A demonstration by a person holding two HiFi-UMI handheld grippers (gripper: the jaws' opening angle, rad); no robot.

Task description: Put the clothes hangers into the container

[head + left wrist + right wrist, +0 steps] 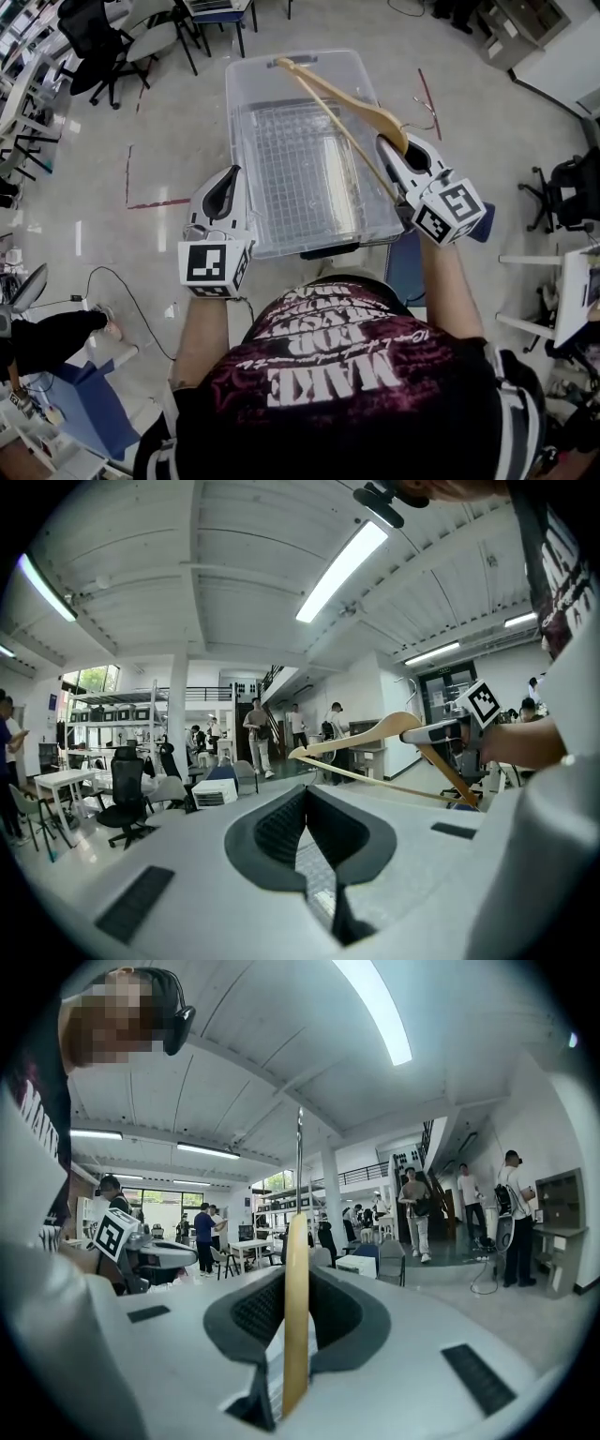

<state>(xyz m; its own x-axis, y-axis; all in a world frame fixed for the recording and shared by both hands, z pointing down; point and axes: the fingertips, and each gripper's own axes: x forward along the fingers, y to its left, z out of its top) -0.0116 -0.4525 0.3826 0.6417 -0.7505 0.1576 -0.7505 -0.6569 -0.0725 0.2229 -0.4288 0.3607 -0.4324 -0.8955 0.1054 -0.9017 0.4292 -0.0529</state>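
Grey floor (169, 141) spreads around a clear plastic container (234, 112), which stands straight ahead of the person with its open top facing up and nothing lying on its ribbed bottom. Left of the container the floor is bare apart from red tape lines (155, 203), and black office chairs (94, 42) stand well off beyond its far left corner. On its right side there is another strip of red tape, and more furniture farther out. The wooden clothes hanger (375, 117) is held in the air over the container's right half. It lies slantwise, with one end reaching over the far rim and its long bar running back toward the near right corner. Its wire hook (427, 117) pokes out past the right wall. The right gripper (392, 150) is at the container's near right corner, and its tongs pinch the hanger's wooden shoulder, which runs edge-on up between the pads in the right gripper view. The left gripper (228, 178) hangs just outside the container's left wall near the front corner, apart from the rim. Its tongs are pressed nearly together with nothing between them. Between the two grippers the whole near edge of the container is unobstructed.
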